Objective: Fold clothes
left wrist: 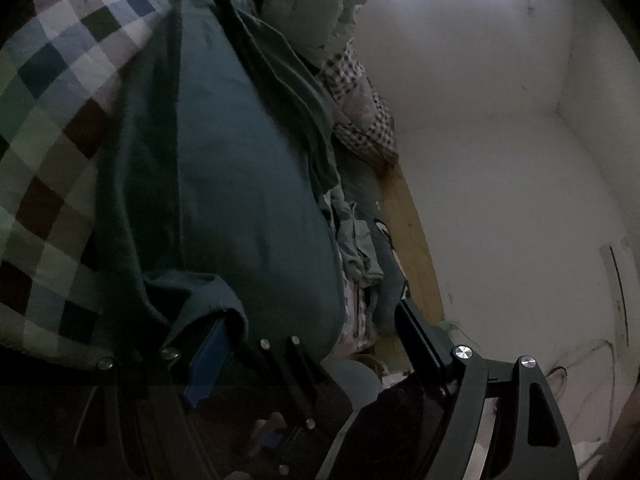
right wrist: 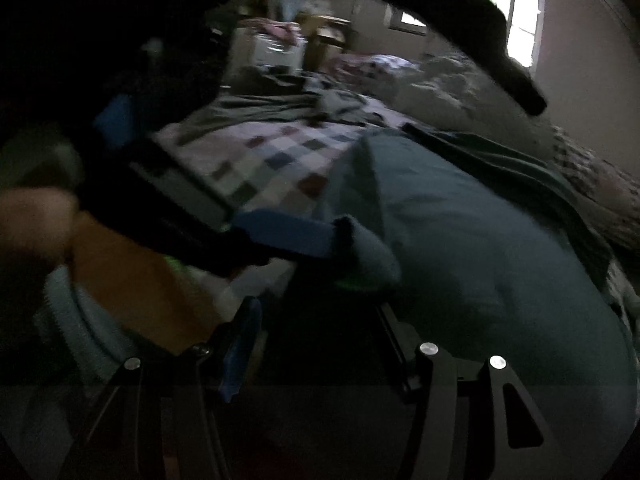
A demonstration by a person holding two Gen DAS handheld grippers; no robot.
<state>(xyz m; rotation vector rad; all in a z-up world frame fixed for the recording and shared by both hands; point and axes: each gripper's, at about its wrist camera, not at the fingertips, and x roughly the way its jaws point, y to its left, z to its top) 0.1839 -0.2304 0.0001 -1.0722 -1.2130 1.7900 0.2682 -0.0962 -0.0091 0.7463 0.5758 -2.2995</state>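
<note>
A dark teal garment (left wrist: 224, 168) lies spread on a checkered bedspread (left wrist: 52, 112); it also shows in the right wrist view (right wrist: 460, 232). My left gripper (left wrist: 312, 336) is open, jaws wide apart, with a folded corner of the garment (left wrist: 208, 300) draped over its blue-padded left finger (left wrist: 208, 364). In the right wrist view the left gripper's blue pad (right wrist: 288, 236) touches that same rolled corner (right wrist: 368, 256). My right gripper (right wrist: 316, 340) is open just short of the garment edge, holding nothing.
A heap of pale bedding (left wrist: 316, 8) and a small-check cloth (left wrist: 360, 108) lie at the far end of the bed. A wooden bed edge (left wrist: 408, 232) runs along a white wall (left wrist: 500, 140). A person's forearm (right wrist: 132, 276) is at the left. Furniture (right wrist: 280, 44) stands beyond the bed.
</note>
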